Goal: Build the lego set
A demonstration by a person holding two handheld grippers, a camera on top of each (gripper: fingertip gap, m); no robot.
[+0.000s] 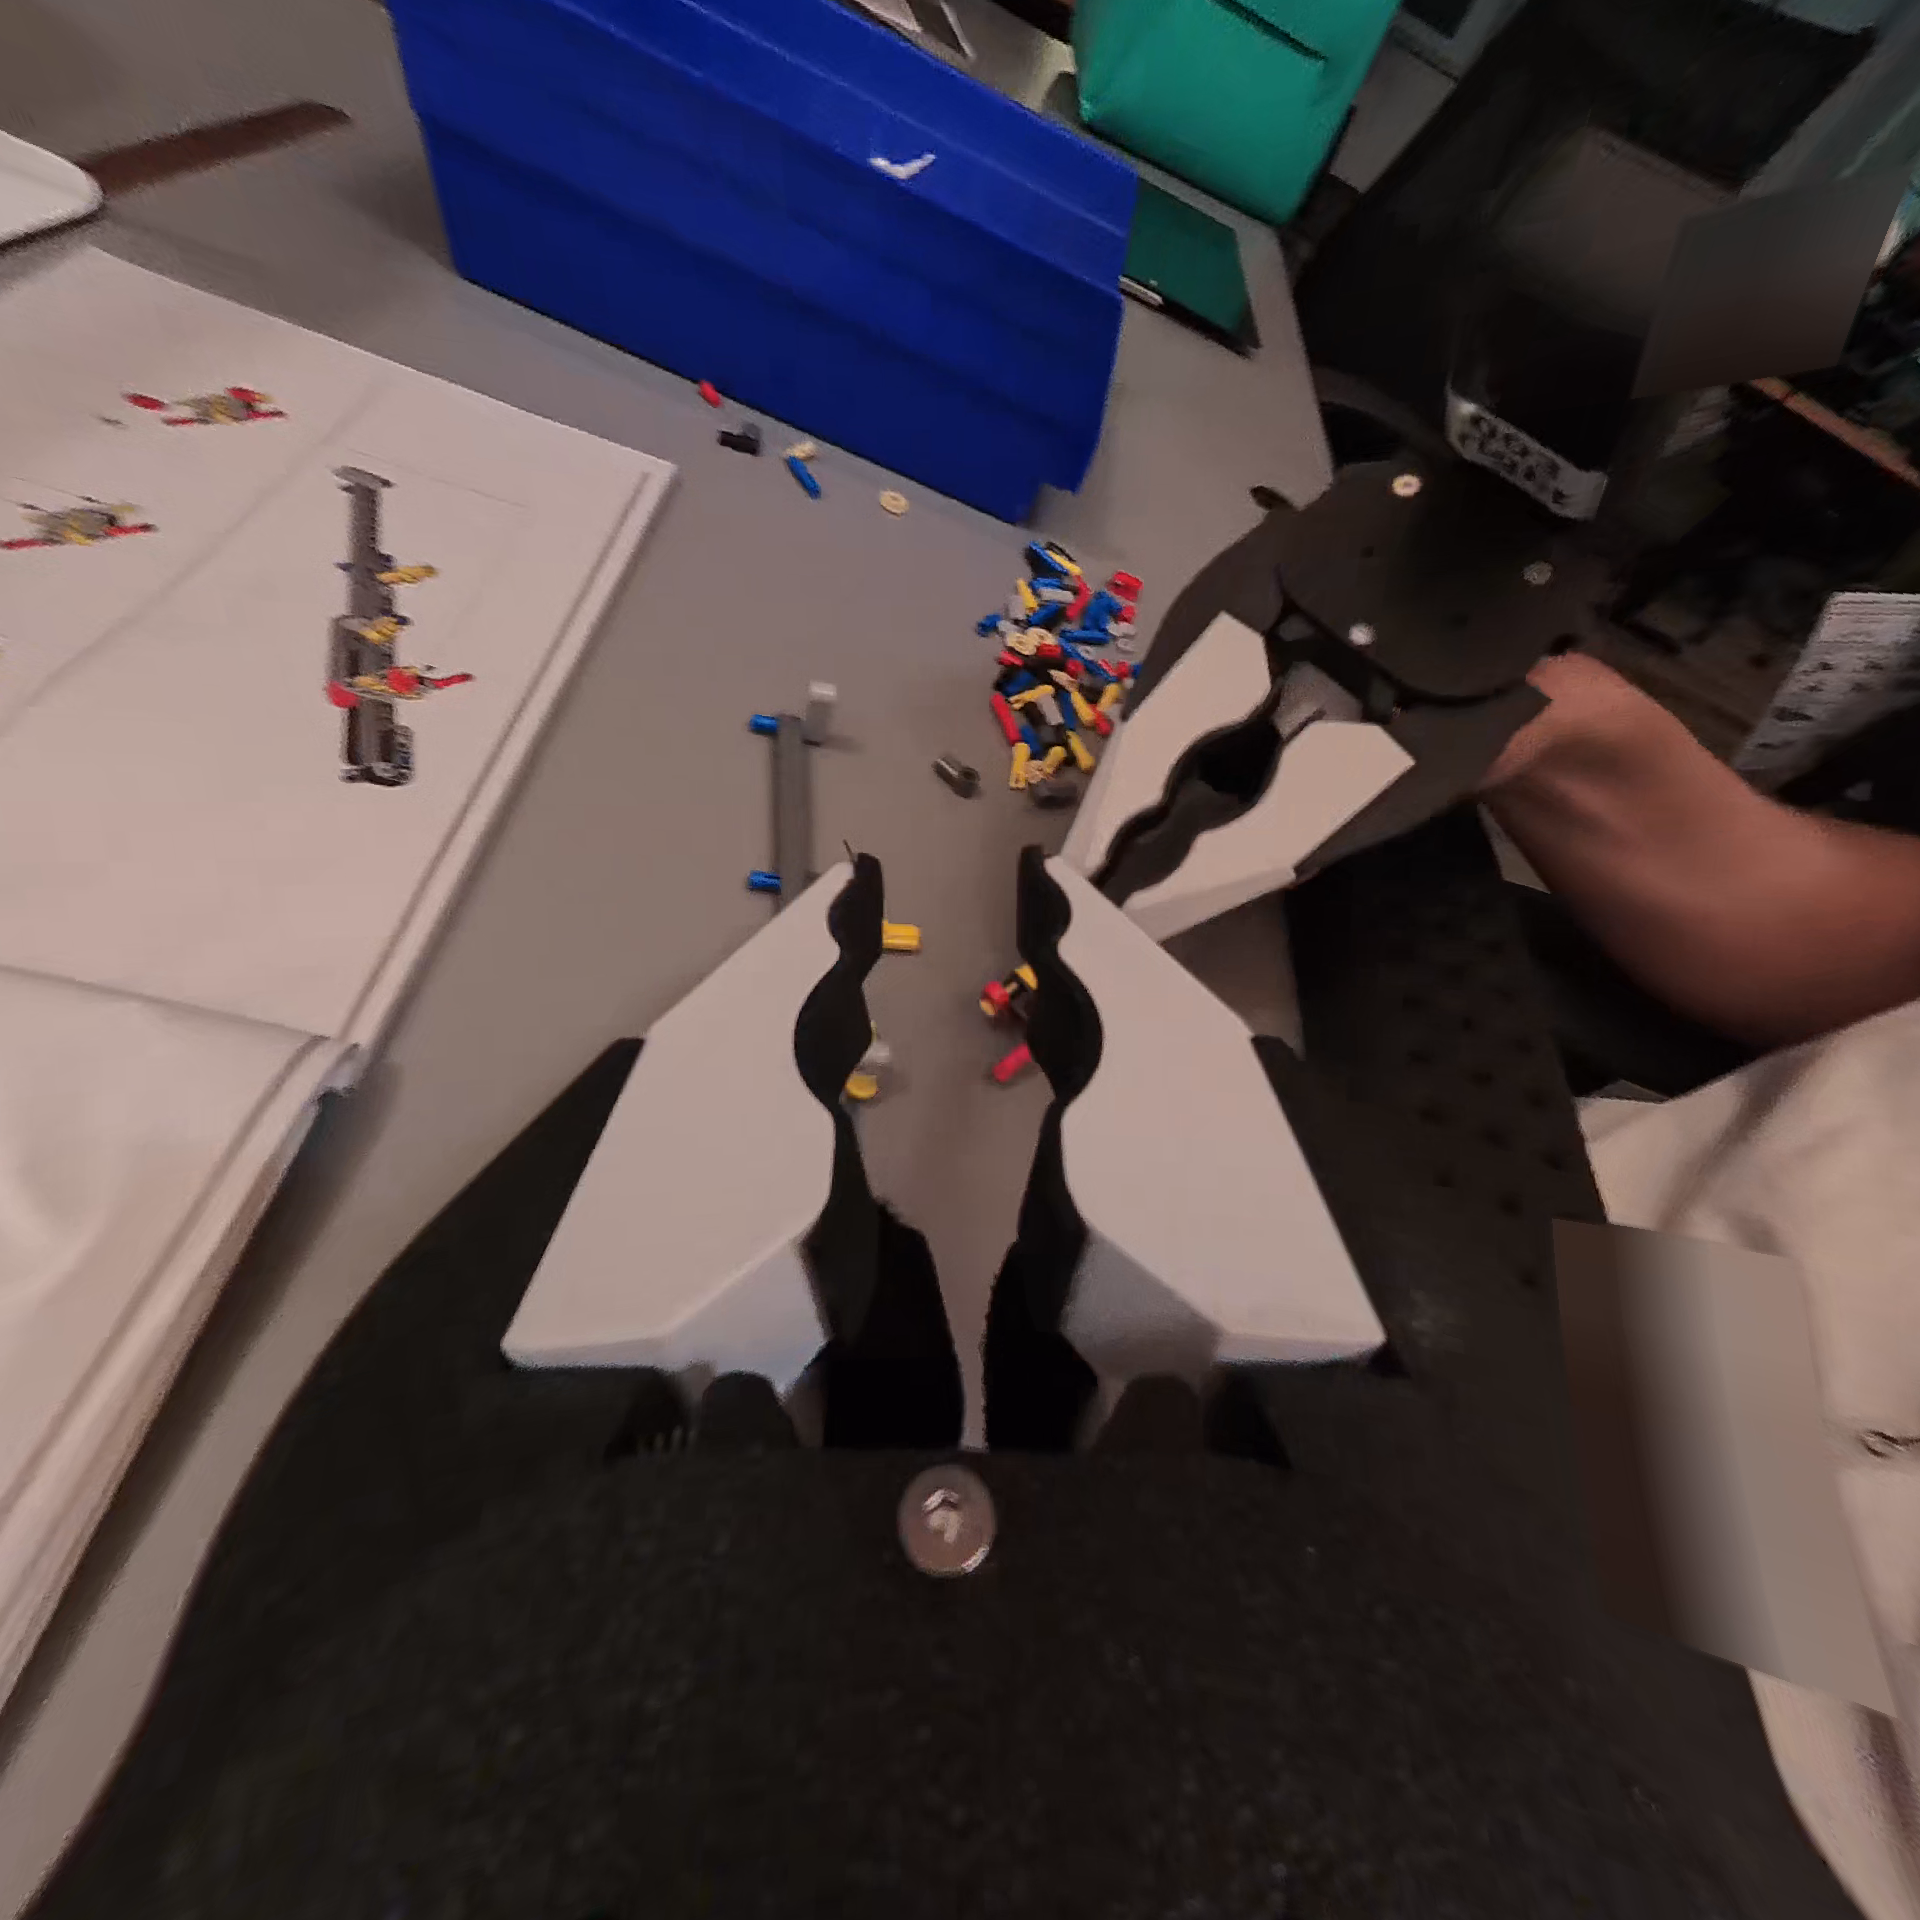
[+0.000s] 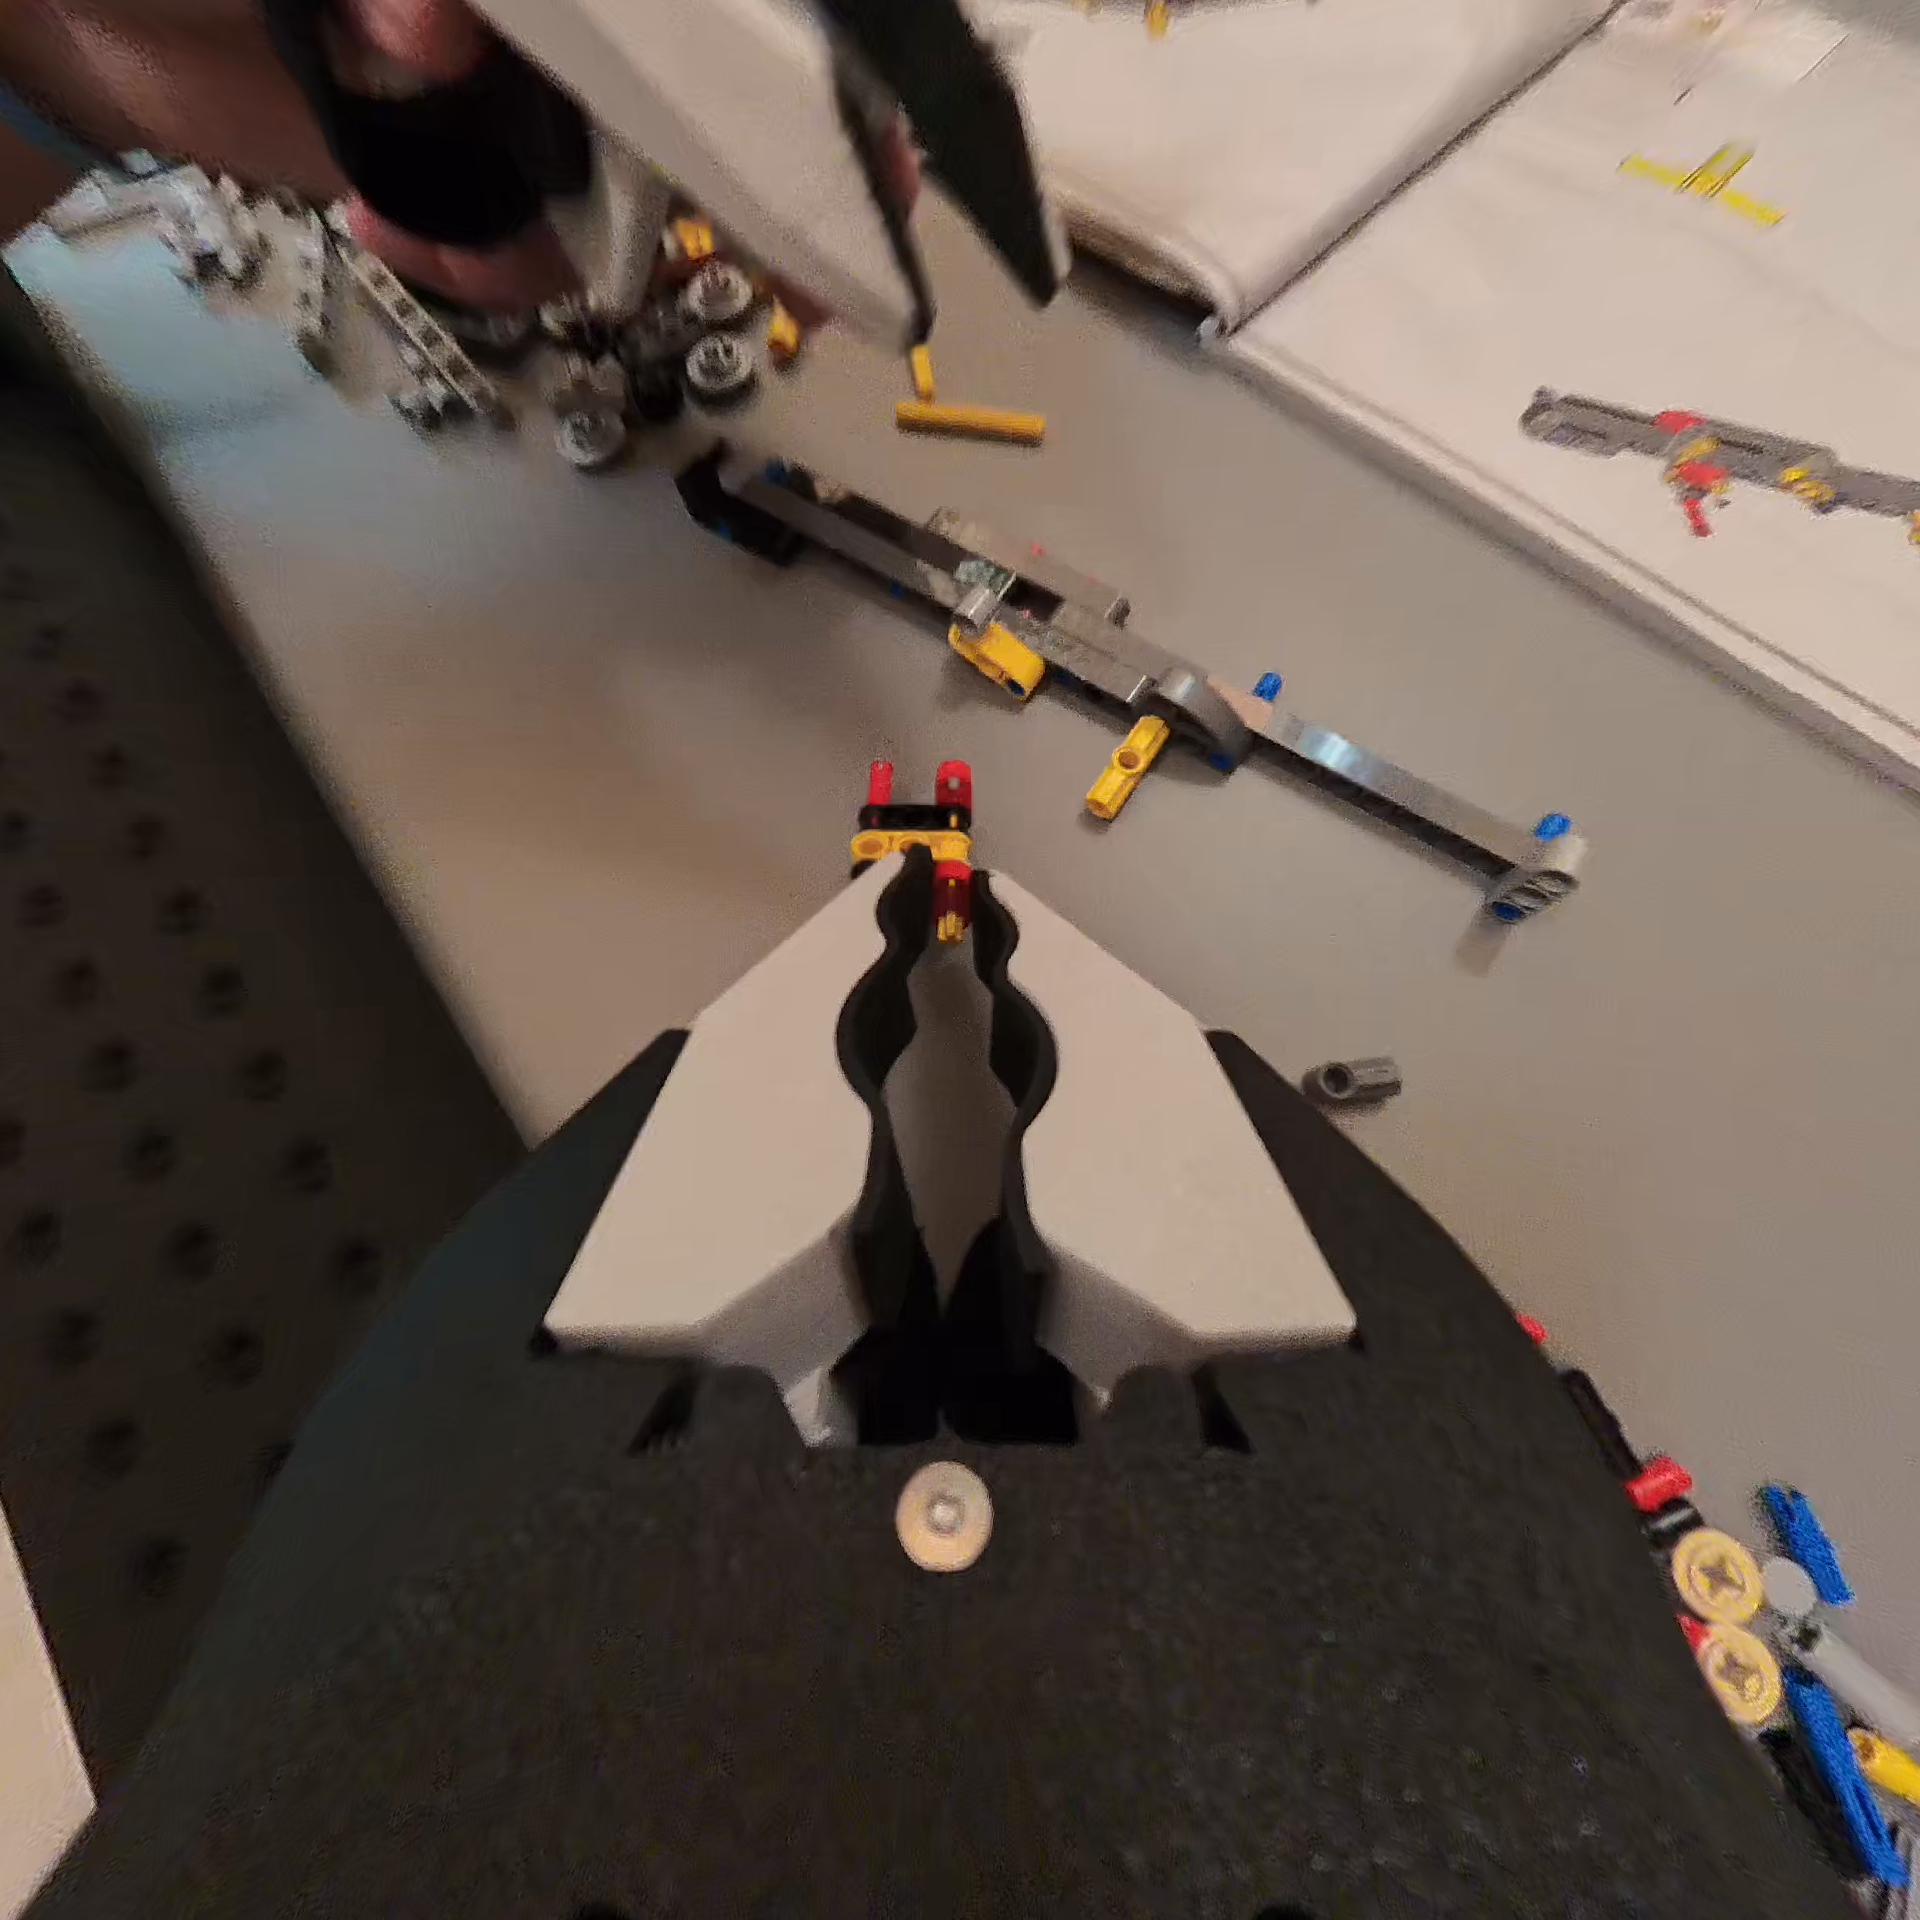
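Right wrist view: the right gripper [image 2: 940,883] pinches a small red-yellow-black lego piece [image 2: 920,831] at its fingertips; the long grey beam assembly [image 2: 1122,665] lies ahead, to its right. The left gripper [image 1: 951,883] is half open and empty above the table [image 1: 623,727].

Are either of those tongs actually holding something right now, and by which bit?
The right tongs pinch a small red, yellow and black lego piece by its near end, at their very tips. The left tongs are open and empty.
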